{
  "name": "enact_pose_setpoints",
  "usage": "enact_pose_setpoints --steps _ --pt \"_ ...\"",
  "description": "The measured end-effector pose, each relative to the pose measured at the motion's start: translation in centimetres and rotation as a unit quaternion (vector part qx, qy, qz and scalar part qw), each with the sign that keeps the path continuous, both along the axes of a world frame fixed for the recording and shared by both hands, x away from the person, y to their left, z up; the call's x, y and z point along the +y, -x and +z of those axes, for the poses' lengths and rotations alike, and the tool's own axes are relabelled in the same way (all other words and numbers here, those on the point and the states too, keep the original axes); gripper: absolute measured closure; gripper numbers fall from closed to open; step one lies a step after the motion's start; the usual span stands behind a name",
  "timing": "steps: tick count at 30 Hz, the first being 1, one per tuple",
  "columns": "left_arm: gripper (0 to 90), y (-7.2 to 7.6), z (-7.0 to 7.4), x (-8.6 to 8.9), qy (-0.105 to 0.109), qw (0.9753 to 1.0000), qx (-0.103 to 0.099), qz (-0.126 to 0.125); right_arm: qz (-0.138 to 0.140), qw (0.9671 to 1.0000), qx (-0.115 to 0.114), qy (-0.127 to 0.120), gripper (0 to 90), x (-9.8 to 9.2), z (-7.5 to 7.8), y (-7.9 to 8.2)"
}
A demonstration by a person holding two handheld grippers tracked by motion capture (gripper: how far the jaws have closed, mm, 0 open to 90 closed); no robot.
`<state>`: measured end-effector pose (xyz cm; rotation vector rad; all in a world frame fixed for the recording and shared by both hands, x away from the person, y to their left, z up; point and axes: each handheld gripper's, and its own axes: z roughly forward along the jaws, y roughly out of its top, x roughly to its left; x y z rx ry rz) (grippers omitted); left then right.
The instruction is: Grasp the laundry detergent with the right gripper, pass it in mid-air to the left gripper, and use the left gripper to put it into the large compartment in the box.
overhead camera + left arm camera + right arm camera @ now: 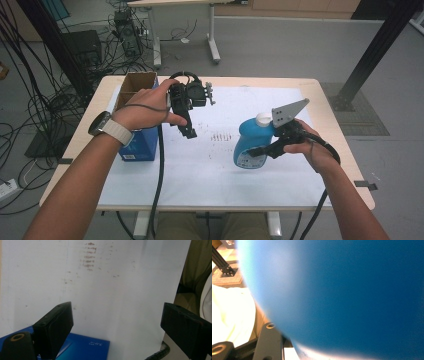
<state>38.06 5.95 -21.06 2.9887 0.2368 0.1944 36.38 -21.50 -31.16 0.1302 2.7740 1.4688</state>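
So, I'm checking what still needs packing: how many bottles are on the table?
1. A blue bottle with a white cap stands right of centre on the white sheet, at the right tongs. The open box at the left could hide more.

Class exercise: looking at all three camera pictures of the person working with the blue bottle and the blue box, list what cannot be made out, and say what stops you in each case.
- Blue bottle label: too small to read in the high view; a blur in the right gripper view.
- Right gripper jaws: the bottle hides the grip.
- Blue box contents: hidden by the hand in the high view.
- Box print in the left gripper view: blurred, partly behind a jaw of the left gripper.
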Motion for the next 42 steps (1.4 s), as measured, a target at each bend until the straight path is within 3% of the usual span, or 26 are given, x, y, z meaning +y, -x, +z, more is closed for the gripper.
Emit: enact_pose_setpoints --steps 18,30,42 --pt "10.9 1.4 3.6 -0.5 -0.016 0.9998 0.002 -0.012 0.028 0.9991 -0.013 0.03 43.3 3.7 3.3 -0.9" --pt "9.3 1.8 5.4 -1.0 -0.03 0.9994 0.004 -0.02 0.034 0.9987 -0.008 0.037 43.3 5.6 3.9 -1.1" --pt "8.3 2.2 6.1 -2.3 -0.038 0.9985 0.01 -0.038 0.033 0.9988 0.0 0.035 43.5 7.0 3.5 -1.1"
